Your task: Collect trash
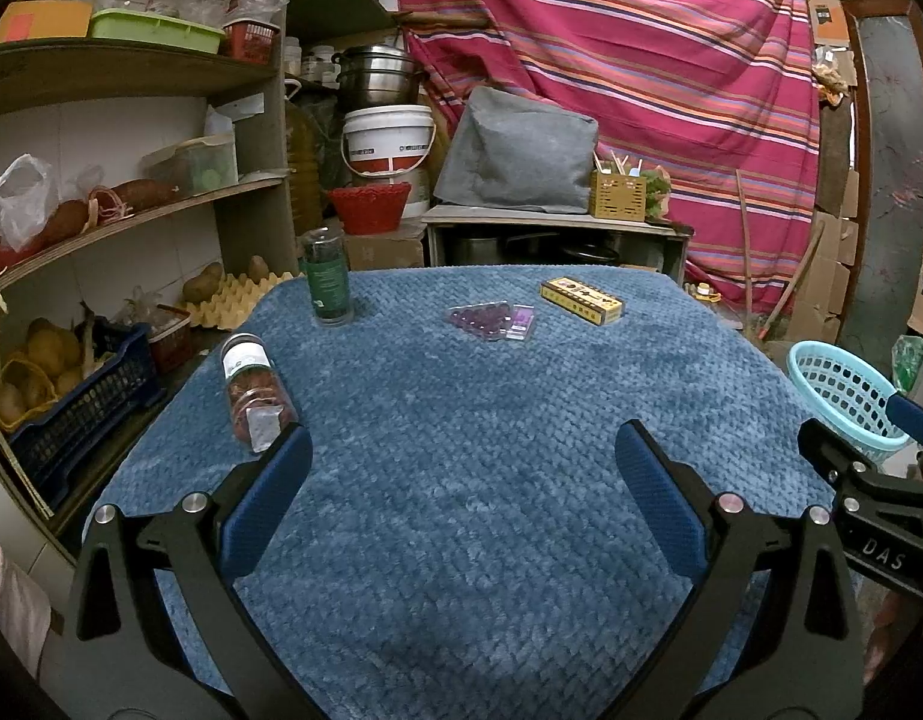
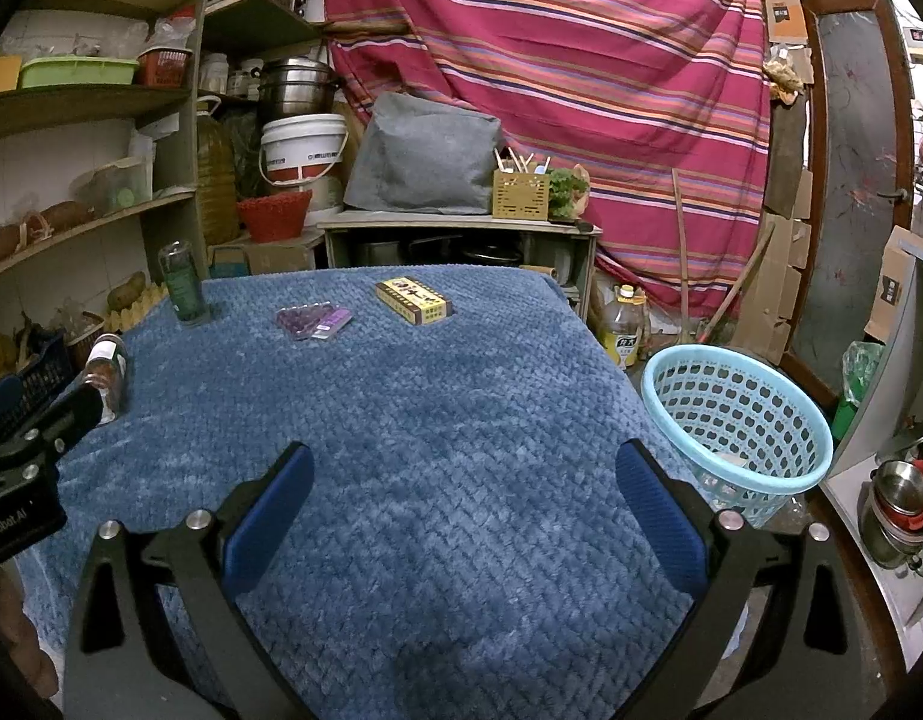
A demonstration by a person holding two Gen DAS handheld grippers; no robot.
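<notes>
Blue waffle-textured blanket (image 1: 461, 450); on it: dark green bottle (image 1: 326, 282), purple blister pack (image 1: 491, 321), yellow box (image 1: 581, 300). Beside blanket: pale blue basket (image 2: 737, 420).

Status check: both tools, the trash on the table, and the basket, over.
Left tool open, empty. Right tool open, empty. Lying bottle, upright bottle, purple pack, yellow box uncollected. Basket beside table, unobstructed.
</notes>
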